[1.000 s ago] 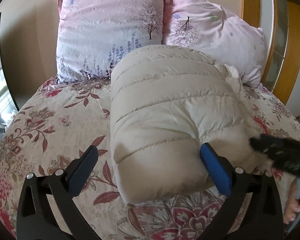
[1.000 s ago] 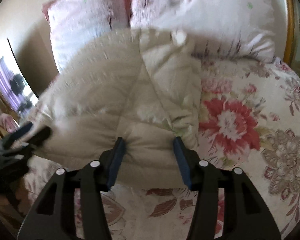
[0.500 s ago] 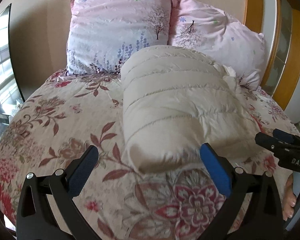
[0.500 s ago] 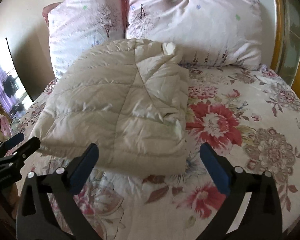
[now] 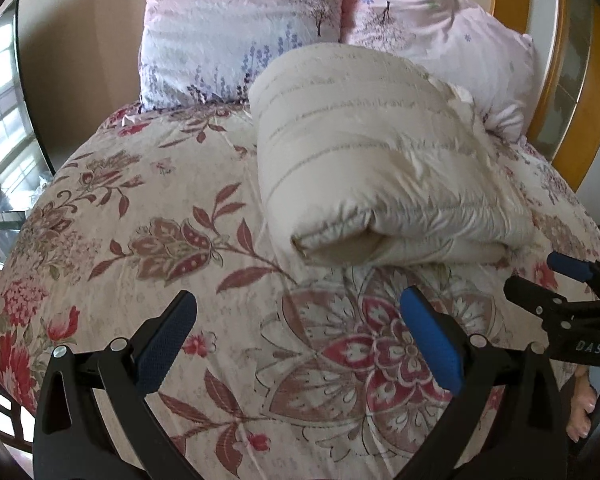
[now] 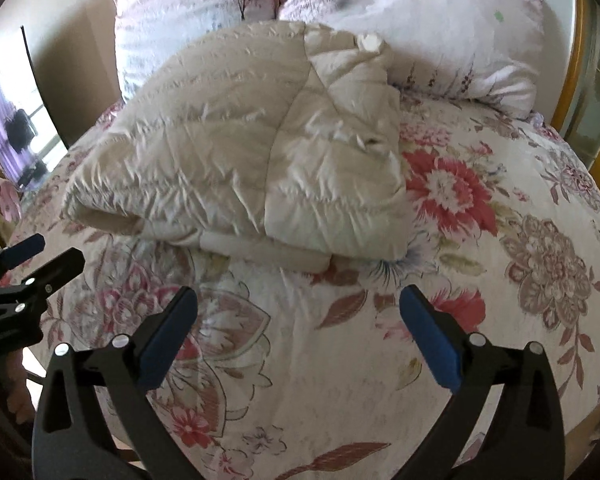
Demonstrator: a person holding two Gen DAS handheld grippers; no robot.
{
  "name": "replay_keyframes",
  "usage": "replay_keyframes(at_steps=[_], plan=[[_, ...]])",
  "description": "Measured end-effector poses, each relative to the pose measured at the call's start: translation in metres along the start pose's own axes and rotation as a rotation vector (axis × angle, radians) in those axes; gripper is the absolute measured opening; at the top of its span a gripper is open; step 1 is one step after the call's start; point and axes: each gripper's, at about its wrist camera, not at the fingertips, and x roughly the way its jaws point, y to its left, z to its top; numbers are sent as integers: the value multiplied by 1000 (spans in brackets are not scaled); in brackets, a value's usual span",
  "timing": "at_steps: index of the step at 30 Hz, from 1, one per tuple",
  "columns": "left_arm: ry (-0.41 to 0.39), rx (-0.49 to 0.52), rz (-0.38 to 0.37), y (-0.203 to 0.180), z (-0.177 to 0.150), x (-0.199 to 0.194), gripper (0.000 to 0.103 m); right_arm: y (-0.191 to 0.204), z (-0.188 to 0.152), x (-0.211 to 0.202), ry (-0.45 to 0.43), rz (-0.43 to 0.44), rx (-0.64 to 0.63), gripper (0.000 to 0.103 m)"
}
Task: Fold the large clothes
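Observation:
A cream quilted puffer jacket (image 5: 380, 160) lies folded in a thick bundle on the floral bedspread (image 5: 160, 240), near the pillows. It also shows in the right wrist view (image 6: 252, 160). My left gripper (image 5: 300, 340) is open and empty, well short of the jacket's near edge. My right gripper (image 6: 300, 336) is open and empty, also short of the jacket. Each gripper shows at the edge of the other's view: the right one (image 5: 556, 284), the left one (image 6: 36, 256).
Two pink printed pillows (image 5: 240, 28) (image 5: 440, 40) lean on the headboard behind the jacket. A wooden bed frame (image 5: 568, 128) runs along the right side. A window (image 5: 4, 128) is at the left. The bed's near edge is just below both grippers.
The right gripper let go of the jacket's near edge and opened. Both grippers drew back from the jacket, which now lies alone on the bed.

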Motion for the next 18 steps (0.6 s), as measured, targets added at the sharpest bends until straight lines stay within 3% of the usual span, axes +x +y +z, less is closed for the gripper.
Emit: replay_keyframes(at_steps=[18], plan=[[83,3,17,0,-6,16,102,5,-7,8,65,-63,-23,101]])
